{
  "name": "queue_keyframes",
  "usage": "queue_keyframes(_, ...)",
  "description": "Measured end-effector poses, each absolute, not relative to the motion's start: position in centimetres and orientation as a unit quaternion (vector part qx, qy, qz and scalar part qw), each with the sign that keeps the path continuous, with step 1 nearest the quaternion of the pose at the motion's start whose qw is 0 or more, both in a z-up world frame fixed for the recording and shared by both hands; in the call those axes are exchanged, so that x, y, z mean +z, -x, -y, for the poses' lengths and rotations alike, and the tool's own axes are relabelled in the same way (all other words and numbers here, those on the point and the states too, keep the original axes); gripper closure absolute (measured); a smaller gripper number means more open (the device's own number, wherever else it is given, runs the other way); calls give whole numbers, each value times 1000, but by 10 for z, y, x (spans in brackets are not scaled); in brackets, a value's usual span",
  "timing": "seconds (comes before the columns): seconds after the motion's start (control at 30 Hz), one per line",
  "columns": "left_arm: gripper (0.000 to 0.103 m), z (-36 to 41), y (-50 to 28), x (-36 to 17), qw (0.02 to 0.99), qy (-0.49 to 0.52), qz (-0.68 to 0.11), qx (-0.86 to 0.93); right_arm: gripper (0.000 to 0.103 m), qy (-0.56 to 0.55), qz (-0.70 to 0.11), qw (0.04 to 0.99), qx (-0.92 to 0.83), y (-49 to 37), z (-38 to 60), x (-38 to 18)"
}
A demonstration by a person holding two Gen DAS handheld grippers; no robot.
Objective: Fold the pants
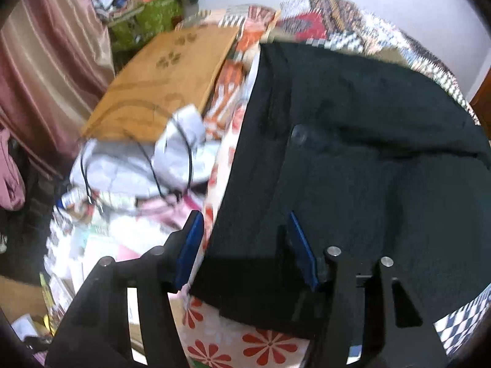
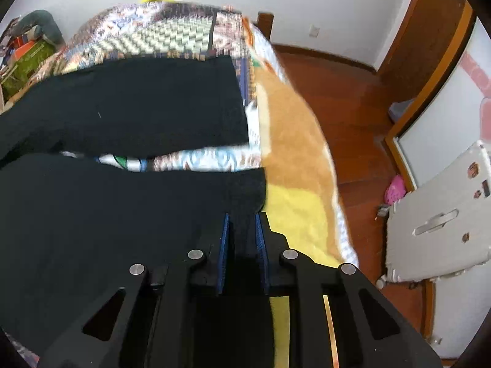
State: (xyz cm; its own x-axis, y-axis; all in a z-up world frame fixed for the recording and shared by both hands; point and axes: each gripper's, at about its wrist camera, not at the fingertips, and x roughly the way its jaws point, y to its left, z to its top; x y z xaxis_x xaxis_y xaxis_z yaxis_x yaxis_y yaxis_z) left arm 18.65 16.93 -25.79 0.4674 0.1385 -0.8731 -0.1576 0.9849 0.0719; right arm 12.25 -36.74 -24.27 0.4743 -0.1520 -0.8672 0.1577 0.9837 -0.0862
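I see the black pants (image 1: pixel 353 159) spread on the patterned bedspread (image 2: pixel 172 33), my left gripper (image 1: pixel 245 224) gaping over the waist corner at six o'clock, my right gripper (image 2: pixel 242 224) pinching a leg hem.

the left wrist view is taken from close above the waist end of the black fabric pants (image 1: pixel 353 159), facing down and forward toward the cluttered bedside. the right wrist view is set close over the leg hems (image 2: pixel 245 190), facing the wooden floor (image 2: pixel 346 98). the pants and the patterned patchwork quilt (image 1: pixel 353 27) are shared.
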Motion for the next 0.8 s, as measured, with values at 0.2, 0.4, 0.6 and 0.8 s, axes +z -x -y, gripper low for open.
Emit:
queue_keyframes(0.2,32,-153,-225,-212,888,-9,-453,74,84,-6,-459,886,-58,-134,352,-191)
queue_keyframes(0.4,32,-140,-284,-194,900,-10,-431,62,77,6,-420,907,0,-168,315,-159)
queue_keyframes(0.6,29,-144,-343,-202,903,-30,-423,74,58,3,-405,912,61,-216,276,-155)
queue_keyframes(0.8,28,-168,-395,-235,891,2,-448,72,56,14,-421,899,118,-265,232,-174)
